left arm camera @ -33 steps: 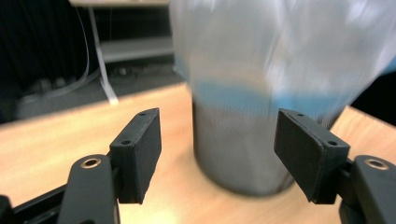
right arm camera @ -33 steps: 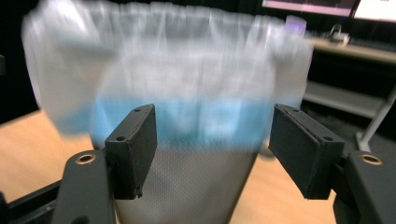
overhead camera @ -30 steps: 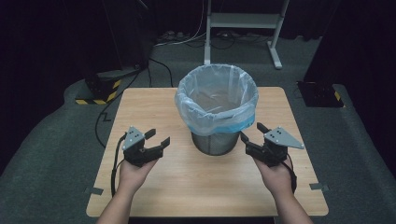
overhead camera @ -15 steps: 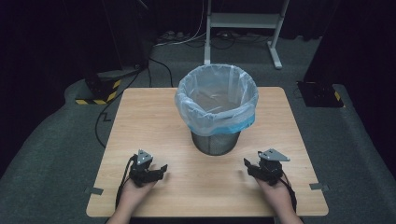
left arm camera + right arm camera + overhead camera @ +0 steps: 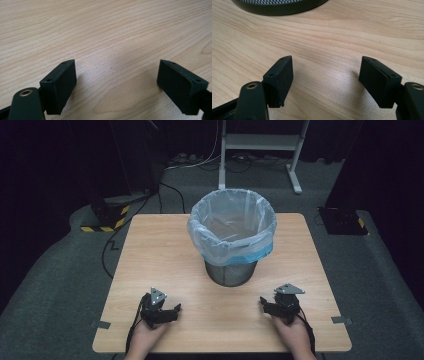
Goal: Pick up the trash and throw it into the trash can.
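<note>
- Wooden worktop (image 5: 150, 250), square, light grain; dark carpet floor (image 5: 60, 270) all round it.
- Mesh waste bin (image 5: 231, 271) stands upright mid-worktop, slightly toward the far edge. Clear plastic liner (image 5: 232, 227) is folded over the rim, with a bluish band at the liner's lower hem. Bin interior looks empty as far as the high view shows.
- Left gripper (image 5: 169, 311) sits low on the near-left part of the worktop, held by the person's left hand (image 5: 145, 340). Grey three-cornered plate on top, cable trailing back toward the near edge.
- Left gripper view: fingers (image 5: 60, 85) spread wide apart, nothing between them, bare wood grain under and ahead of them.
- Right gripper (image 5: 267, 304) sits low on the near-right part of the worktop, held by the right hand (image 5: 295, 337) (plate on top here too).
- Right gripper view: fingers (image 5: 280, 78) also spread wide, nothing held. Dark base ring of the bin and a strip of its mesh show at the top edge, near but clear of the fingers.
- Both grippers are well apart from each other, one on each side of the bin and nearer the person than it; neither touches it.
- Background: white metal stand (image 5: 260, 150) beyond the worktop, cables on the floor, yellow-black striped base (image 5: 107, 217) at far left, another dark striped block (image 5: 345, 220) at far right.
</note>
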Demonstrator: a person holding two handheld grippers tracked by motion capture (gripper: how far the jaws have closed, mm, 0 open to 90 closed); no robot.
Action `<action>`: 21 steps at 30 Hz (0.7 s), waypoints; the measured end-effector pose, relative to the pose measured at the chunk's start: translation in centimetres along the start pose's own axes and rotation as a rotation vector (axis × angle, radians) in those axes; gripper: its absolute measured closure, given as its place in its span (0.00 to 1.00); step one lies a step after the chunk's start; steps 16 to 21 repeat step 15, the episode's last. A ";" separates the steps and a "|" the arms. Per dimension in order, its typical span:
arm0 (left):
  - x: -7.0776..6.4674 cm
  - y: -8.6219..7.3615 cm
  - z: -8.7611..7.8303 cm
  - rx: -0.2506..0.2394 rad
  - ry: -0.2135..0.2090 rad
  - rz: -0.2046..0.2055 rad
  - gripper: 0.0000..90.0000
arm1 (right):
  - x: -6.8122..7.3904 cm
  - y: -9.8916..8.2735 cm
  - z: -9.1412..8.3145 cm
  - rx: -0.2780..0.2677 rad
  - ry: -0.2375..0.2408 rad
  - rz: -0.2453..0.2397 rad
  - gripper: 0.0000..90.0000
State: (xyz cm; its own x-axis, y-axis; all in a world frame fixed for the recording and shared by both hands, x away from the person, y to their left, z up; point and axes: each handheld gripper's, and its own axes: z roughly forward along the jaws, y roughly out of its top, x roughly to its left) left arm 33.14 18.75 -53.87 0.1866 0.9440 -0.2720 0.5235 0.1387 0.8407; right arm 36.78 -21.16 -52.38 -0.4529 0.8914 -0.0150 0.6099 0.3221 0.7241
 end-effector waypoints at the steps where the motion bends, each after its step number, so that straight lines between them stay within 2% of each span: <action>1: 0.0 0.0 0.0 0.000 -0.003 0.000 0.18 | 0.0 0.0 0.0 0.000 -0.001 0.001 0.30; 6: 0.1 0.0 -0.2 0.011 -0.014 0.015 0.19 | 0.1 0.0 0.0 0.001 -0.005 0.005 0.30; 21: 0.1 0.0 -0.2 0.009 -0.016 0.016 0.19 | 0.1 0.0 -0.1 0.010 -0.001 0.011 0.30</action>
